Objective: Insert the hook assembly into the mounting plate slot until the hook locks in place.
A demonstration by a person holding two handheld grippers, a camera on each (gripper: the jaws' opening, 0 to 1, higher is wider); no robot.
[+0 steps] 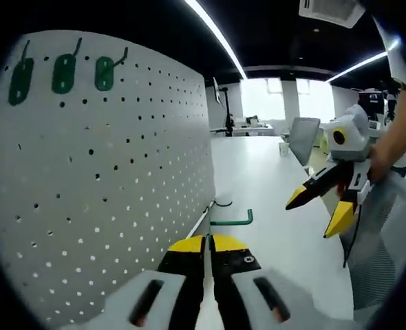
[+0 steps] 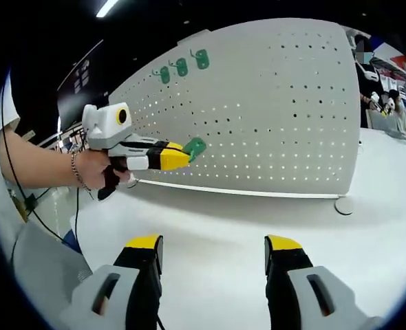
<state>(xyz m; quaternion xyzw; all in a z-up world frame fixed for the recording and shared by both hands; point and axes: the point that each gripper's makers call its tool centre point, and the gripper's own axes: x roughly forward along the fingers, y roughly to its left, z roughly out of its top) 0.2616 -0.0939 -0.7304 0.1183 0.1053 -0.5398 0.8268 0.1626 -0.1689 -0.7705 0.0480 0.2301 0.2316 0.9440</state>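
A white pegboard [image 1: 107,179] stands upright on the white table [image 1: 272,206]. Three green hooks [image 1: 64,72] hang in its top row, also seen as green hooks [image 2: 182,67] on the pegboard [image 2: 272,103]. My left gripper [image 1: 208,244] is shut on another green hook [image 1: 232,221], whose bent rod sticks out past the jaw tips near the board's lower edge. In the right gripper view the left gripper [image 2: 179,157] holds that green hook [image 2: 194,148] close to the board's face. My right gripper [image 2: 213,247] is open and empty above the table, and shows as the right gripper [image 1: 313,216] to the right.
A round foot [image 2: 343,205] props the board at its right end. A grey mesh chair [image 1: 389,254] stands at the table's edge. Desks, monitors and bright windows [image 1: 272,100] lie beyond. People stand at the back [image 2: 378,100].
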